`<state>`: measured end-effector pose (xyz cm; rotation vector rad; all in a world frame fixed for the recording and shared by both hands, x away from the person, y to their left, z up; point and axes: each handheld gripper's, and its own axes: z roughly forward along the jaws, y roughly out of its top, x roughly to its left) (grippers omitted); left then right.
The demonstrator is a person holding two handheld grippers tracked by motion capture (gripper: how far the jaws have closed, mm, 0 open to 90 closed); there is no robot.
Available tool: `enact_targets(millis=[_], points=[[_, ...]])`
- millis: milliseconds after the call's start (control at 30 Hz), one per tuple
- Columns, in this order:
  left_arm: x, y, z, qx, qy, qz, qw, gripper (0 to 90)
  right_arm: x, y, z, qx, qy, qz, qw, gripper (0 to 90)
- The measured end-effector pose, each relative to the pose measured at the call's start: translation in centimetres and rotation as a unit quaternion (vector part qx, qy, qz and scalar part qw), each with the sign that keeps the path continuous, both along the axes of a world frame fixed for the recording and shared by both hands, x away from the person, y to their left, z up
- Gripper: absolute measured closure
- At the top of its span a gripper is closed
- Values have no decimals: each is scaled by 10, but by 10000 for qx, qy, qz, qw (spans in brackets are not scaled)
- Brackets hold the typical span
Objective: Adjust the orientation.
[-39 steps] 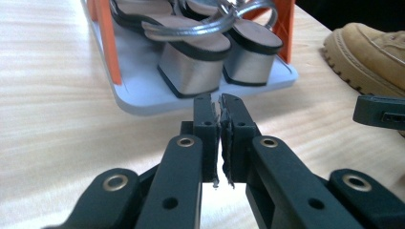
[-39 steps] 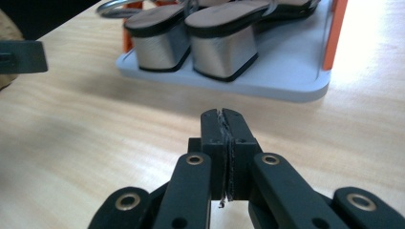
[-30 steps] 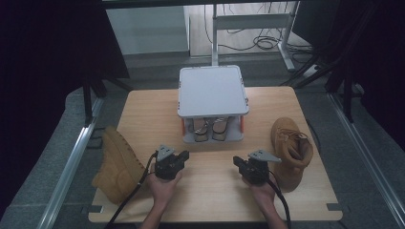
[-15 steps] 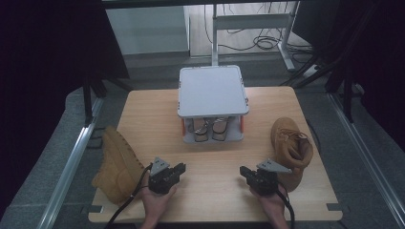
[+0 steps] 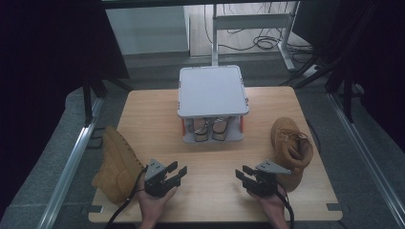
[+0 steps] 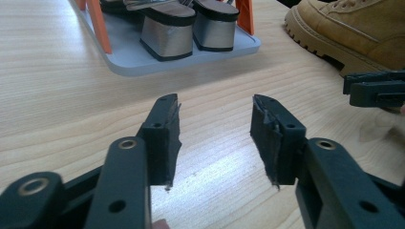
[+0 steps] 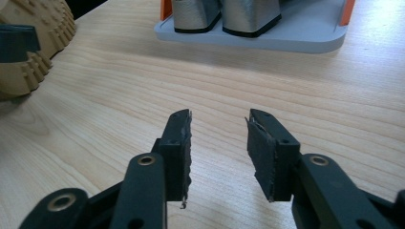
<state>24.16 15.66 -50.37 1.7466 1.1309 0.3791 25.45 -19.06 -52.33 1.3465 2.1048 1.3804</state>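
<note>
Near my edge of the counter [image 5: 215, 200], my left gripper [image 5: 173, 174] and right gripper [image 5: 245, 175] hover apart over bare wood, both having just been opening, jaws spread with nothing between them. Just outside them lie two tan boots, the left boot [image 5: 116, 164] on its side at the counter's edge and the right boot [image 5: 291, 148] upright beside my right gripper. Farther off, mid-counter, stands the grey shoe rack [image 5: 212, 90] with a pair of silver block-heeled shoes [image 5: 210, 130] on its lower shelf.
</note>
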Motion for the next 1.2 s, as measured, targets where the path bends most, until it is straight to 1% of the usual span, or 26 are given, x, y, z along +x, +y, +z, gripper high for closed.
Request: enact_targets(millis=[67,133,200,300,367,400,567,667,733,800,967,1067,1200], points=[[1,1,2,33,47,-40,10000,505,0,-1,1,3,8,-27,10000,583],[0,2,4,75,39,-91,9999,488,0,-2,1,43,10,-47,10000,571],[-3,4,7,49,-92,-146,9998,471,-1,-4,2,59,11,-53,10000,560],[-9,8,14,96,-248,-191,9995,468,-1,-6,3,94,-2,-111,9999,553],[-12,14,20,127,-309,-164,9993,469,-1,-7,3,112,0,-150,9998,553],[-13,18,23,133,-306,-155,9993,470,-1,-8,3,119,7,-152,9998,553],[-17,39,33,131,-383,-90,9991,521,-1,-7,0,65,24,-154,9999,553],[-21,50,40,203,-436,-31,9988,564,-1,-7,-1,52,34,-162,9998,553],[-23,58,45,232,-486,25,9985,592,-1,-7,-1,57,34,-172,9998,553],[-25,67,50,209,-514,109,9984,632,-2,-7,0,67,19,-175,9998,553],[-31,96,61,170,-590,448,9971,731,-2,-8,0,64,7,-196,9998,553],[-35,114,63,145,-556,634,9963,783,-1,-8,0,54,8,-204,9998,553],[-46,135,61,135,-546,905,9943,851,-1,-8,-1,28,-5,-223,9997,553]])
